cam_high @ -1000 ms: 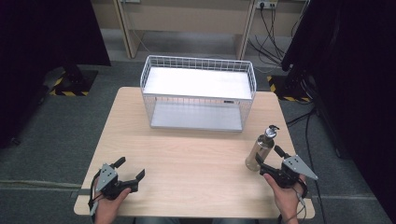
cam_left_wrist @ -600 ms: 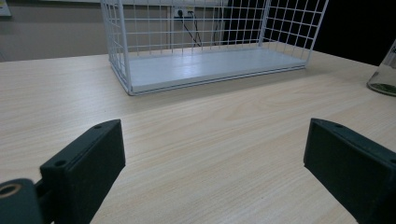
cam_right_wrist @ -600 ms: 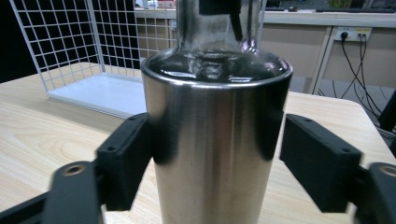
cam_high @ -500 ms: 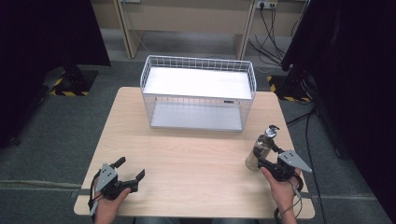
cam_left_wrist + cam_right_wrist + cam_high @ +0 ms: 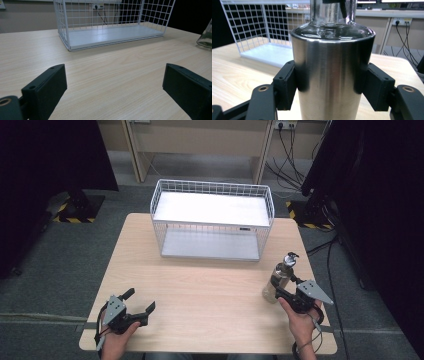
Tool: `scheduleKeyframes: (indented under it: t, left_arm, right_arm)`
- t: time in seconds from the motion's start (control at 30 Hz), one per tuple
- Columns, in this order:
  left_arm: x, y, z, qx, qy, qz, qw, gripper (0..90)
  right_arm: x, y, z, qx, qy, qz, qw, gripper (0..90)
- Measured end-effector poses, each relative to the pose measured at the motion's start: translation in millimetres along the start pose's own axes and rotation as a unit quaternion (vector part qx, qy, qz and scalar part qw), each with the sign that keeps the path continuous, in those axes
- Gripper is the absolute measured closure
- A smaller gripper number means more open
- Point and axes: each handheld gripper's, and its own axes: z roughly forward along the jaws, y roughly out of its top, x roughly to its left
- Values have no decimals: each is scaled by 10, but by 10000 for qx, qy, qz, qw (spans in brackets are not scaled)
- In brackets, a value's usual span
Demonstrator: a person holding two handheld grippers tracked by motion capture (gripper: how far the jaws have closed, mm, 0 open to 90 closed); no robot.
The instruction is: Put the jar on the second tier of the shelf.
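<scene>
A steel bottle (image 5: 279, 280) with a clear neck and dark cap stands upright near the table's right edge. My right gripper (image 5: 278, 292) has just closed on its lower body. In the right gripper view both black pads press against the sides of the bottle (image 5: 332, 75). My left gripper (image 5: 141, 302) rests at the table's front left, jaws wide apart with only bare wood between them. The left gripper view shows the bottle's glassy shoulder (image 5: 206, 37) at the far right edge and the white wire basket (image 5: 110, 32) ahead.
The white wire basket (image 5: 212, 220) with a flat white floor stands at the back middle of the wooden table (image 5: 205, 285). Cables and dark stands lie on the floor beyond the right edge.
The right gripper's jaws have closed onto the bottle and the hand shifted slightly. The left gripper has stayed put.
</scene>
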Motion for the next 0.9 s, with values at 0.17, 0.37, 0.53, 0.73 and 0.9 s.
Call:
scheduleKeyframes:
  t: [0.17, 0.37, 0.53, 0.73, 0.9]
  left_arm:
    - [-3, 0, -2, -1, 5, 14, 10000, 51]
    - [-2, 0, -1, 1, -1, 10, 10000, 51]
    - [-3, 0, -1, 2, 0, 13, 10000, 51]
    - [-3, 0, -1, 2, -1, 14, 10000, 51]
    - [-3, 0, 0, 4, 0, 14, 10000, 51]
  right_arm:
    - [28, 148, -2, -150, 50, -2, 9999, 353]
    - [51, 297, 29, -239, 36, -63, 9997, 354]
    - [65, 388, 59, -302, 36, -84, 9995, 354]
    - [72, 476, 85, -386, 50, -58, 9992, 354]
    - [73, 573, 110, -437, 48, -98, 9990, 354]
